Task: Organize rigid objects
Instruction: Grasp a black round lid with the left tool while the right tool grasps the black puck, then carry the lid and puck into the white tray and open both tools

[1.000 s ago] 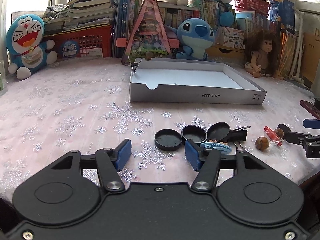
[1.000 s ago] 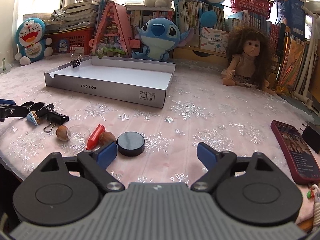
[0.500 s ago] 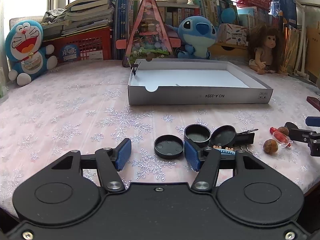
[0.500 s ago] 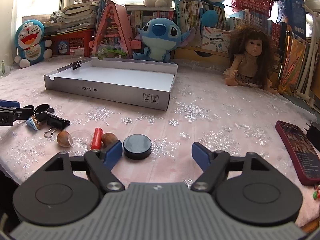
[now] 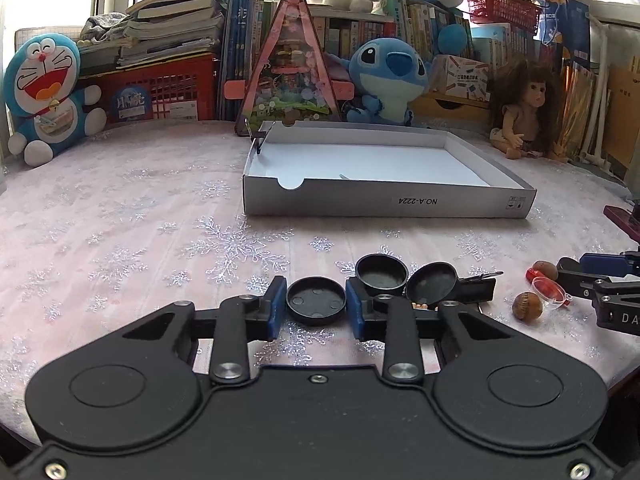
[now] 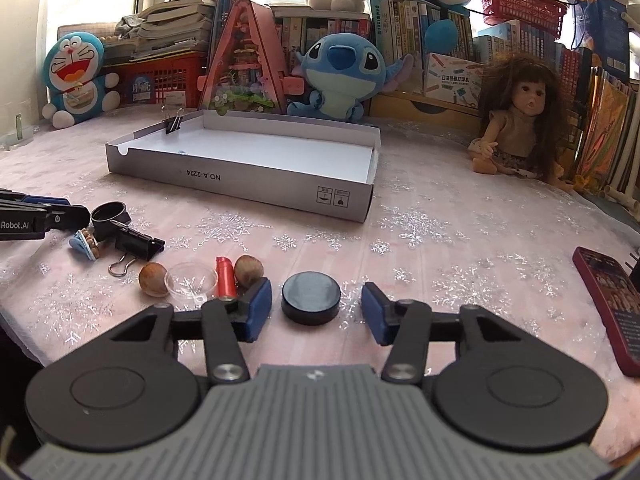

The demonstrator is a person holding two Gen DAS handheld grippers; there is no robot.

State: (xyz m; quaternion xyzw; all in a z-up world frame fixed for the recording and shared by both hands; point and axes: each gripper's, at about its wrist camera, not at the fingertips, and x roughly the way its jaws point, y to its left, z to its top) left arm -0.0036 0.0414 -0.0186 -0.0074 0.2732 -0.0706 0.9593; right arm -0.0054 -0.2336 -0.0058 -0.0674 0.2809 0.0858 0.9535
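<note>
The left gripper [image 5: 316, 304] stands apart around an upturned black lid [image 5: 316, 300], pads just beside its rim. The right gripper [image 6: 316, 312] is likewise spread around a flat black puck [image 6: 311, 298], with gaps either side. Crowding that puck's left are two brown nuts [image 6: 153, 279], one red tube [image 6: 225, 282] and one clear dome [image 6: 191, 280]. Beyond the lid sit two more black round caps [image 5: 381, 274] and a black binder clip [image 6: 138, 244]. Farther back lies the shallow grey box [image 5: 384, 202], white inside.
</note>
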